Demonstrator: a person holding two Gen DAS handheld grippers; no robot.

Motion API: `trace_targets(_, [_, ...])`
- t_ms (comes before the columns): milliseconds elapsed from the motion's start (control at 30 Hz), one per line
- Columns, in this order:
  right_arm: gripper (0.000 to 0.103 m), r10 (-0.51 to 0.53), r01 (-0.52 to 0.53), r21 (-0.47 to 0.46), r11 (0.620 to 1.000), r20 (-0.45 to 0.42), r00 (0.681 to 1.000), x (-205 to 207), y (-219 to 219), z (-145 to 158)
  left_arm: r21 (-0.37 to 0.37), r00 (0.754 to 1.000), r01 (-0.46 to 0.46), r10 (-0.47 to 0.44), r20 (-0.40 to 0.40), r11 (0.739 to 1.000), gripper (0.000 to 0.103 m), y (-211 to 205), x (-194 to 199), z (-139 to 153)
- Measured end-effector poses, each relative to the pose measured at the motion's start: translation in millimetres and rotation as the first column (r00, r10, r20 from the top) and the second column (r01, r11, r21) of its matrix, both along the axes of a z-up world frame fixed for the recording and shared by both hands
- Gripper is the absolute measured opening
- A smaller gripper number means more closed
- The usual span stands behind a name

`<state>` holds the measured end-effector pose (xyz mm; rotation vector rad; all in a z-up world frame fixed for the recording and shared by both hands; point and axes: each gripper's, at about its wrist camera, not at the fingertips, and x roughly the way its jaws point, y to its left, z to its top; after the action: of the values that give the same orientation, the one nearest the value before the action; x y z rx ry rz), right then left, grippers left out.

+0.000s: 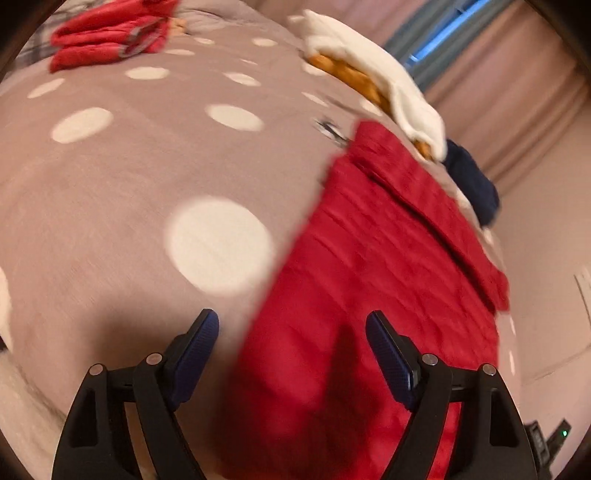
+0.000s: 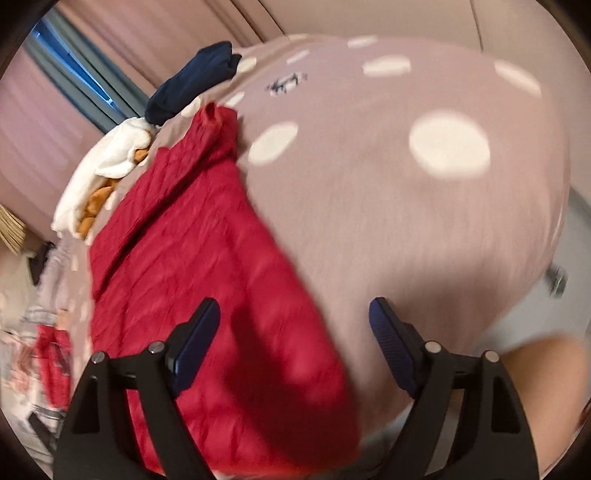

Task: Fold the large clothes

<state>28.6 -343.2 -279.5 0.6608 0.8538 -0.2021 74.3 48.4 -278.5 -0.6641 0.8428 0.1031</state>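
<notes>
A large red garment (image 1: 373, 266) lies spread flat on the dotted mauve bedspread (image 1: 122, 184), with a folded strip along its far edge. It also shows in the right wrist view (image 2: 207, 258). My left gripper (image 1: 291, 325) is open and empty, hovering over the garment's near left edge. My right gripper (image 2: 295, 314) is open and empty, hovering over the garment's near right edge. Both views are motion-blurred.
A folded red garment (image 1: 110, 33) lies at the far left of the bed. A white and orange cloth (image 1: 373, 74) and a dark navy garment (image 1: 472, 184) lie beyond the red one near the bed's edge. Pink curtains (image 1: 517, 92) hang behind.
</notes>
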Motion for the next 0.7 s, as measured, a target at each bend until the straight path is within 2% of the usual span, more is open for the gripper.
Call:
trace_targets(33, [0.083,0.008,-0.008,0.03,1.0,0.008,1.0,-4.5,9.5,-3.0,-0.043,0.999,0.039,-0.039,0.003,0.998,0.081,-11.8,1.0,-3.2])
trace_targets(67, [0.083,0.026,-0.027,0.05,0.998,0.01,1.0,-8.1,20.4,-5.4,-0.055,0.998,0.058,-0.058,0.004,0.997,0.081,-21.4,1.0,-5.0])
trace_targets(133, [0.084,0.046,-0.047,0.042,0.998,0.015,0.999,-12.0,39.4,-6.3,-0.019,0.997,0.073,-0.073,0.013,0.997,0.081,-41.6,-0.3,-1.9])
trace_targets(167, [0.084,0.047,-0.048,0.033,0.998,0.02,0.999,-13.7,47.7,-6.3,-0.031,0.996,0.089,-0.088,0.022,0.996,0.081,-49.2,-0.8,-1.2])
trace_targets(233, [0.084,0.055,-0.057,0.062,0.996,0.027,0.998,-13.6,59.5,-8.7,-0.15,0.993,0.119,-0.114,0.04,0.982,0.081,-53.1,-2.2,-5.5])
trace_targets(300, [0.084,0.07,-0.076,0.142,0.987,0.043,0.997,-11.5,64.5,-11.3,-0.268,0.991,0.134,-0.122,0.064,0.954,0.081,-53.6,-2.1,-8.4])
trace_targets(333, [0.084,0.081,-0.088,0.171,0.981,0.044,0.996,-9.5,67.3,-12.2,-0.292,0.99,0.136,-0.123,0.064,0.947,0.081,-53.6,-0.4,-8.1])
trace_targets(467, [0.084,0.091,-0.094,0.161,0.982,0.027,0.995,-4.8,76.6,-9.6,-0.278,0.99,0.14,-0.13,0.056,0.95,0.081,-57.4,4.9,-3.9])
trace_targets(600, [0.084,0.091,-0.094,0.162,0.982,0.024,0.996,-3.2,79.7,-7.8,-0.304,0.991,0.129,-0.117,0.058,0.944,0.081,-59.9,-1.0,-5.2])
trace_targets(700, [0.084,0.091,-0.094,0.21,0.973,0.024,0.996,-4.9,78.3,-7.5,-0.338,0.989,0.146,-0.135,0.058,0.93,0.081,-62.1,-1.9,-8.0])
